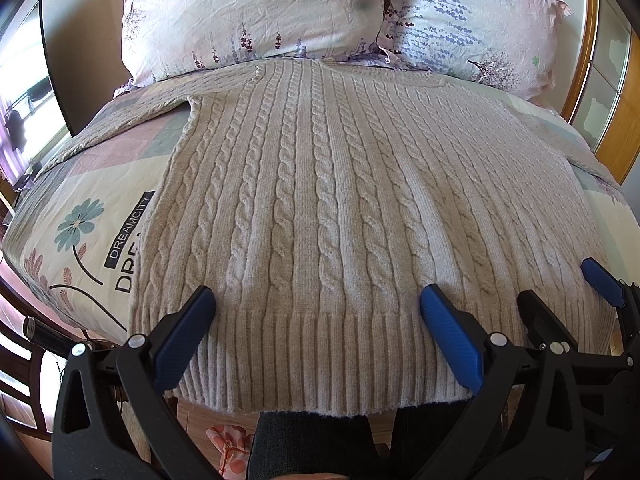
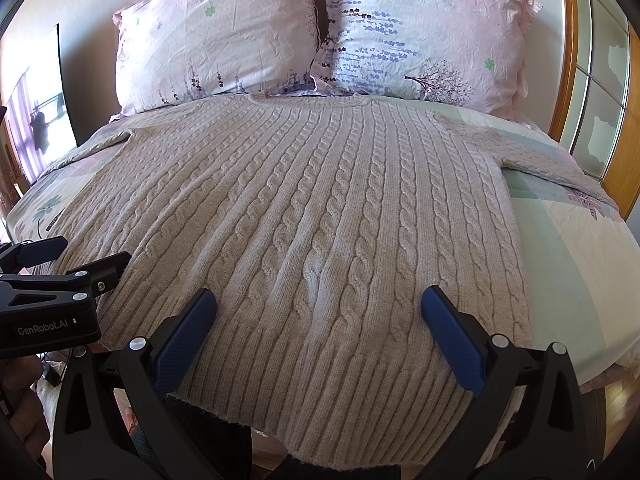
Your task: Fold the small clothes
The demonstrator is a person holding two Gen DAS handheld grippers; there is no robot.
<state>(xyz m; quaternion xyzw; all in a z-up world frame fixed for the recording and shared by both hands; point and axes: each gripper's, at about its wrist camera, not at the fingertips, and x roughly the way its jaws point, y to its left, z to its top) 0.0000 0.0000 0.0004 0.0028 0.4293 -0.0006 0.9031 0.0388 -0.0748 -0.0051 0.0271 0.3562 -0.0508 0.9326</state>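
A beige cable-knit sweater (image 1: 340,200) lies flat on the bed, collar toward the pillows, ribbed hem hanging over the near edge; it also shows in the right wrist view (image 2: 320,220). Its sleeves spread out to the left (image 1: 120,120) and right (image 2: 540,152). My left gripper (image 1: 316,312) is open, fingers wide apart just above the hem, holding nothing. My right gripper (image 2: 318,312) is open above the hem further right, holding nothing. The right gripper shows at the right in the left wrist view (image 1: 568,292), and the left gripper at the left in the right wrist view (image 2: 76,256).
Two floral pillows (image 1: 248,12) (image 2: 420,36) stand at the head of the bed. The patterned quilt (image 1: 80,232) covers the bed. A wooden-framed panel (image 2: 592,92) runs along the right. A window (image 1: 24,92) is at the left. My legs (image 1: 312,444) are below the hem.
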